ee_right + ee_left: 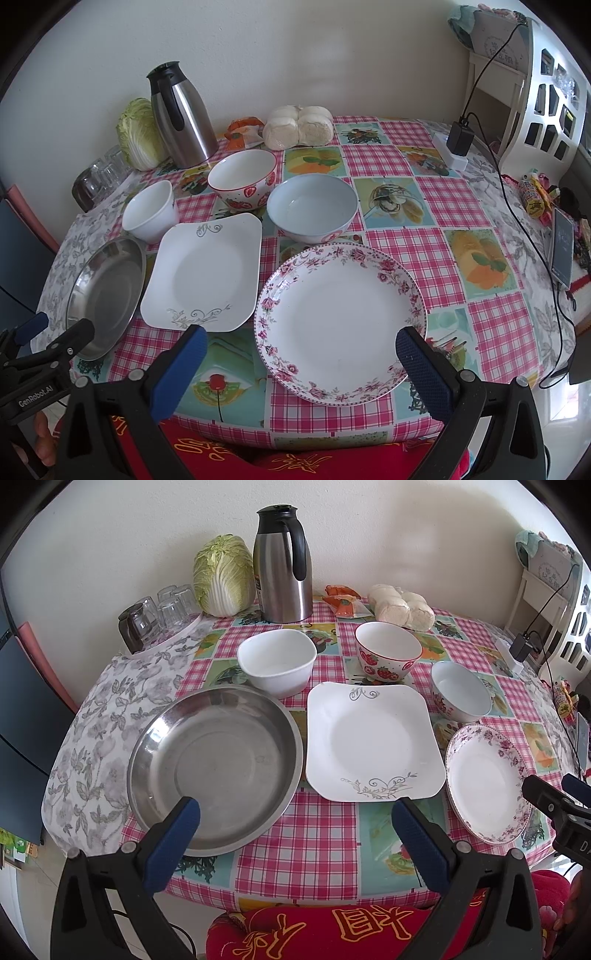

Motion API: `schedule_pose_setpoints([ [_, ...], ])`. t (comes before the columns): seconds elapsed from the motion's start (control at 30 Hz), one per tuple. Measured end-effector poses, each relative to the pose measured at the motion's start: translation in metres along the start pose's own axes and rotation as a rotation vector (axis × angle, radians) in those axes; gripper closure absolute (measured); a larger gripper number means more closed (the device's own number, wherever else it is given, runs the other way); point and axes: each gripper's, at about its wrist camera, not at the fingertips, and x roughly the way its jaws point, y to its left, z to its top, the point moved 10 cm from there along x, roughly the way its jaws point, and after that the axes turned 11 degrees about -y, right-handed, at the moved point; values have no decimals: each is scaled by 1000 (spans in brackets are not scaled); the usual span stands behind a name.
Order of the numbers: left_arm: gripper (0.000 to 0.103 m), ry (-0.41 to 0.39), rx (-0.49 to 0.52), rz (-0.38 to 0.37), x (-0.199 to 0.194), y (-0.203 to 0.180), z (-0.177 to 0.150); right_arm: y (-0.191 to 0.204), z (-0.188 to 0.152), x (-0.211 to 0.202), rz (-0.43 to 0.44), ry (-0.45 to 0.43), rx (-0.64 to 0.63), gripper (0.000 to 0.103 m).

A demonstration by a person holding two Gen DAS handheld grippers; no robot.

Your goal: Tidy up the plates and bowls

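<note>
left claw (295, 810): wide open, empty | right claw (301, 339): wide open, empty | 3 plates front, 3 bowls behind on worktop (388, 162), unstacked, likely laid out for sorting

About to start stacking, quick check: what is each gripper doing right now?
Left gripper: open, holding nothing, above the table's near edge.
Right gripper: open, holding nothing, over the floral plate.

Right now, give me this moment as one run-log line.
left gripper: open, empty | right gripper: open, empty | steel pan, square plate, floral plate: unstacked
</note>
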Motion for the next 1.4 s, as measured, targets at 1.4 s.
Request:
schedule_pose_setpoints([
  [1.4, 0, -225, -200, 45, -9, 46, 117, 62, 97, -7, 140, -127, -52, 0],
])
